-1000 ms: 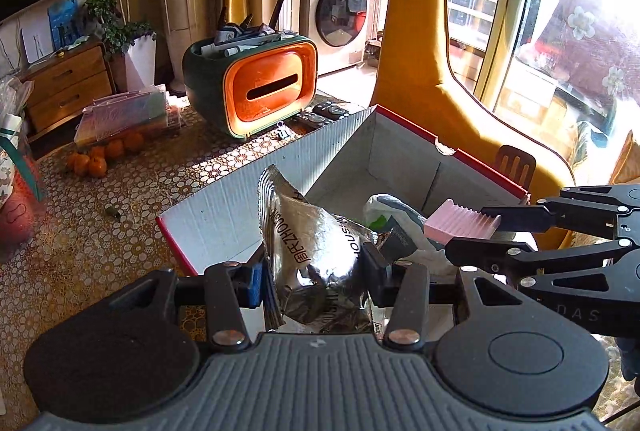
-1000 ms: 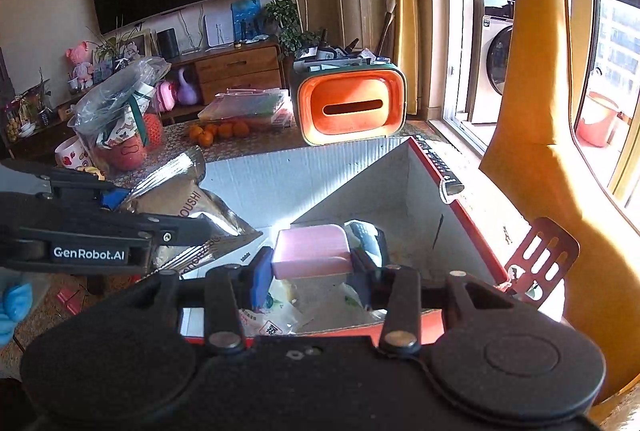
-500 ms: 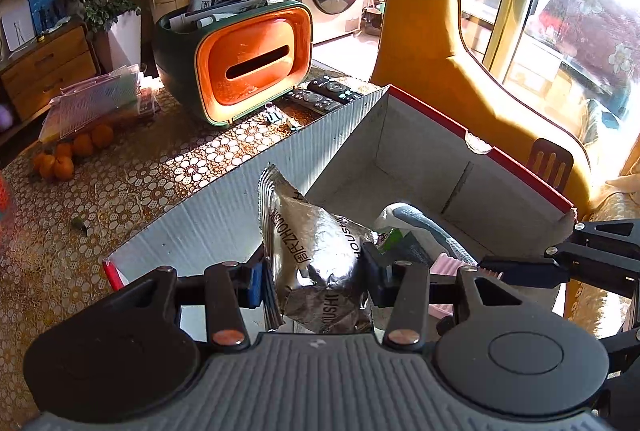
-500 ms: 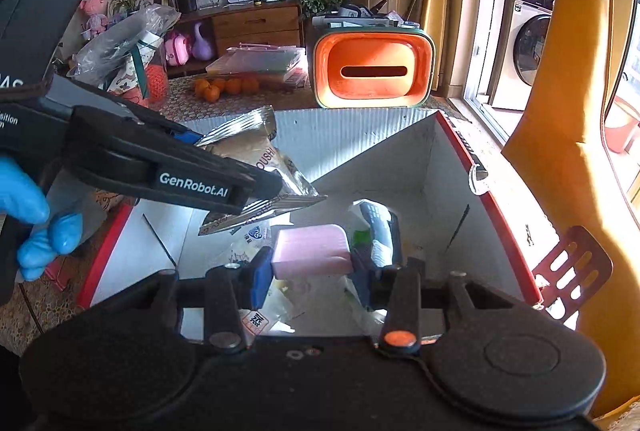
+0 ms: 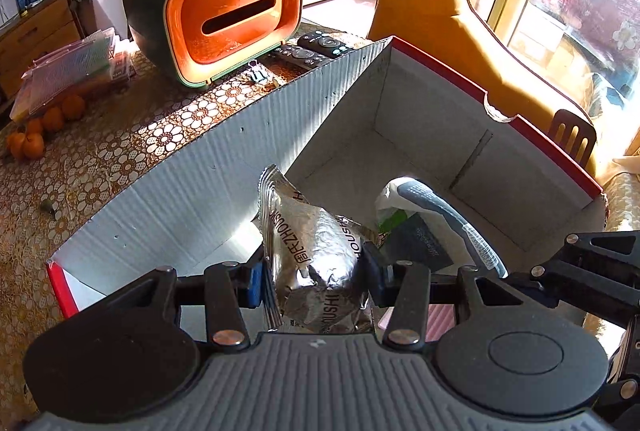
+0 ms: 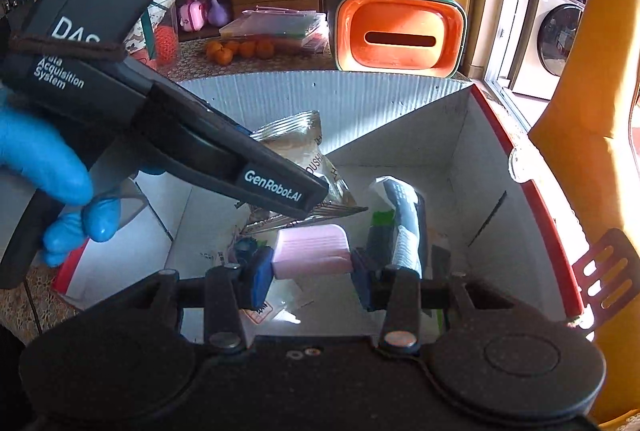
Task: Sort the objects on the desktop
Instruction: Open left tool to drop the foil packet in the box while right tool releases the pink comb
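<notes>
A crinkled silver foil packet (image 5: 316, 263) is clamped between the fingers of the left gripper (image 5: 314, 279) and held above the open cardboard box (image 5: 420, 135), near its left wall. A ribbed pink block (image 6: 312, 256) is gripped by the right gripper (image 6: 312, 273) over the box's near edge, beside a white-and-grey pouch (image 6: 404, 219) lying inside

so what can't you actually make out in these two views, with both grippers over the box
- Box floor: left wrist view, near part hidden by the left gripper and its silver foil bag.
- Pink ridged block: left wrist view shows only a sliver behind the gripper body; its underside is unseen in the right gripper.
- Items under the block: right wrist view, covered, labels unreadable.
- White and grey packet: print too small.
</notes>
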Available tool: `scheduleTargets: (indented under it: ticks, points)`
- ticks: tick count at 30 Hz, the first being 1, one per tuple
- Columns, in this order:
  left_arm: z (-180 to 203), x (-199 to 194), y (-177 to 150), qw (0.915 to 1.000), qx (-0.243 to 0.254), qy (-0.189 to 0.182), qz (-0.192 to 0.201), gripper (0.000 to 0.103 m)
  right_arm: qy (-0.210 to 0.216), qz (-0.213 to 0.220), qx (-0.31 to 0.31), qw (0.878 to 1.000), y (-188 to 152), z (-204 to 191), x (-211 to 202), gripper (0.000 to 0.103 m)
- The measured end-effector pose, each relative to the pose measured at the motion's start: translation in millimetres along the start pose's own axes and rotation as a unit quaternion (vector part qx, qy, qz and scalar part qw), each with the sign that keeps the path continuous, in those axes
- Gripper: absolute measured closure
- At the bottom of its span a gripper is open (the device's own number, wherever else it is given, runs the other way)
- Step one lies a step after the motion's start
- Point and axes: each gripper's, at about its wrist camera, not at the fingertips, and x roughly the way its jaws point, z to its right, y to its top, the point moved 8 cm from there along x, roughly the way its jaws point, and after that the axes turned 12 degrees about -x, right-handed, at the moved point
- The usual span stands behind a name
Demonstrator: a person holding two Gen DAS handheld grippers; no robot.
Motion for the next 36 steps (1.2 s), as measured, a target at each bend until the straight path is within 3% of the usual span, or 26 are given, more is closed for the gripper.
scheduleTargets:
  ticks: [18, 20, 23, 31, 36]
  points:
    - [4, 16, -12, 0.9982, 0.014, -0.003, -0.059, 0.054, 0.010, -0.027, 0.008, 1.000, -12, 0, 20, 0.063]
    - [5, 16, -12, 0.9981, 0.017, -0.004, -0.059, 0.049, 0.009, -0.029, 0.006, 1.000, -12, -1, 20, 0.062]
    - [5, 14, -11, 0.9983, 0.018, 0.002, -0.055, 0.032, 0.010, -0.033, 0.009, 0.999, -12, -1, 20, 0.057]
    - [4, 2, -11, 0.9991, 0.006, -0.007, -0.041, 0.028, 0.013, -0.027, 0.016, 0.999, -8, -2, 12, 0.040]
    - [3, -12, -10, 0.9996, 0.000, -0.013, -0.026, 0.028, 0.010, -0.020, 0.018, 1.000, -7, -5, 4, 0.039]
